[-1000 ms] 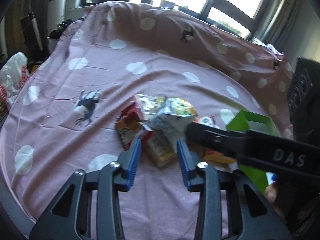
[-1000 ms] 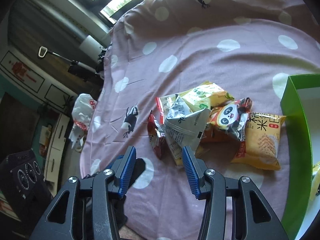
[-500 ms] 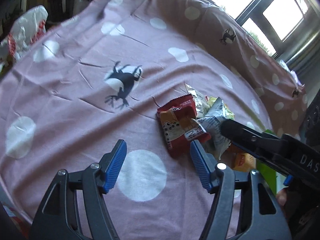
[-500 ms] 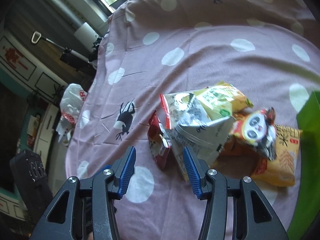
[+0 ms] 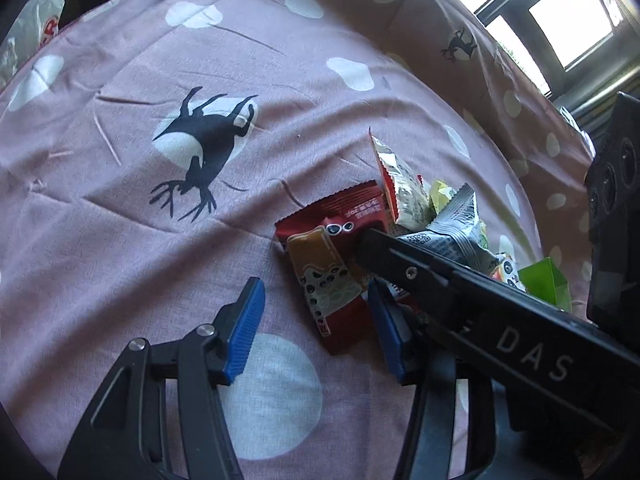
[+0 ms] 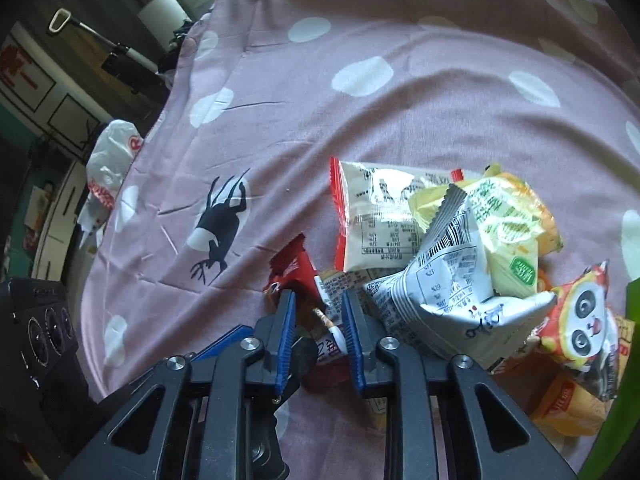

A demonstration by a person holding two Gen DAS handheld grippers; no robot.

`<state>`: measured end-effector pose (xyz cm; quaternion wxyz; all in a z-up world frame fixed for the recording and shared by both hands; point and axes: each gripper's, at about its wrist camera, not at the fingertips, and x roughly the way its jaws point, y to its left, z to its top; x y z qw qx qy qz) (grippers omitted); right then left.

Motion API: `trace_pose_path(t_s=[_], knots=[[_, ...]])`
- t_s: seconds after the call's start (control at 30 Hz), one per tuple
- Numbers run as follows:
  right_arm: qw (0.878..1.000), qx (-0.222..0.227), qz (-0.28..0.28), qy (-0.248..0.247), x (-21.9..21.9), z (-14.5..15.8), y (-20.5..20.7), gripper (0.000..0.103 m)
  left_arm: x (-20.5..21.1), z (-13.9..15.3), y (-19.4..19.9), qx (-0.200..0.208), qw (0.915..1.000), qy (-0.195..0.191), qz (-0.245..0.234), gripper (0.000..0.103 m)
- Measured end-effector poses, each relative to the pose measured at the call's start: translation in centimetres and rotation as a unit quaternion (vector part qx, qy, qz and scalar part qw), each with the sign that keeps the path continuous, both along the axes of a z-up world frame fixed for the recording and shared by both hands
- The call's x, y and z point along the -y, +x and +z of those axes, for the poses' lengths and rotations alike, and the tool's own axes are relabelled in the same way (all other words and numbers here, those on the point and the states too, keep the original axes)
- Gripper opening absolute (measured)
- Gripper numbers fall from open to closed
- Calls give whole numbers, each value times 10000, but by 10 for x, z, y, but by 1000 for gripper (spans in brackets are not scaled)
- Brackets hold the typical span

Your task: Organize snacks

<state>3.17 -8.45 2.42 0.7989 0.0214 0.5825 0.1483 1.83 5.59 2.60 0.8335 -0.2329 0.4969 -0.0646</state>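
A pile of snack packets lies on the pink dotted cloth [image 5: 120,208]. A red packet [image 5: 336,264] with a brown drink picture lies at its near-left edge; it also shows in the right wrist view [image 6: 308,304]. My left gripper [image 5: 316,324] is open, its fingers either side of the packet's near end. My right gripper [image 6: 318,332] has its blue pads [image 6: 286,336] around the red packet, jaws narrowed but not clamped. A silver packet [image 6: 448,292], a white-and-red packet [image 6: 376,220], a yellow-green packet [image 6: 508,228] and a panda packet [image 6: 584,320] lie behind.
A green box [image 5: 546,282] stands right of the pile; its edge [image 6: 624,400] shows in the right wrist view. An orange packet [image 6: 572,404] lies beside it. A white plastic bag [image 6: 112,160] hangs past the cloth's left edge. Windows are at the back.
Both grippers moved in low toward the red packet. My right gripper's jaws narrowed around it. My left gripper's jaws stayed wide apart.
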Motion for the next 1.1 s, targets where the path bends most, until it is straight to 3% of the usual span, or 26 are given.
trace_pose_path(t_s=[0.17,0.37,0.43,0.47,0.57,0.63,0.73,0.77,0.87,1.0,1.1], knots=[[9996,26,-85,255,10,3,-5,19,-1,-2,0,74,9990,-390,-184,30],[9986,202,-111,466,17,18,-19,13,11,17,-13,383,9981,-326,-367,18],[9970,370,-59,683,19,32,-29,2,18,31,-21,600,9968,-270,-458,18],[9956,463,-35,818,20,40,-34,2,21,37,-24,683,9961,-256,-505,17],[9914,818,30,1022,23,64,-50,2,38,59,-35,1106,9906,-58,-798,18],[9910,874,44,1015,27,71,-56,2,44,62,-36,1081,9906,169,-821,19],[9935,986,-225,526,35,72,-56,2,36,54,-36,893,9938,399,-524,21],[9942,904,-225,543,38,69,-53,2,31,50,-36,819,9950,392,-414,23],[9954,566,-305,716,45,58,-40,2,15,34,-28,557,9981,173,-193,42],[9977,309,-385,456,37,40,-25,5,5,13,-19,156,9999,-16,-46,48],[9979,39,-389,521,33,25,-16,14,2,3,-14,-91,9999,-68,23,48]])
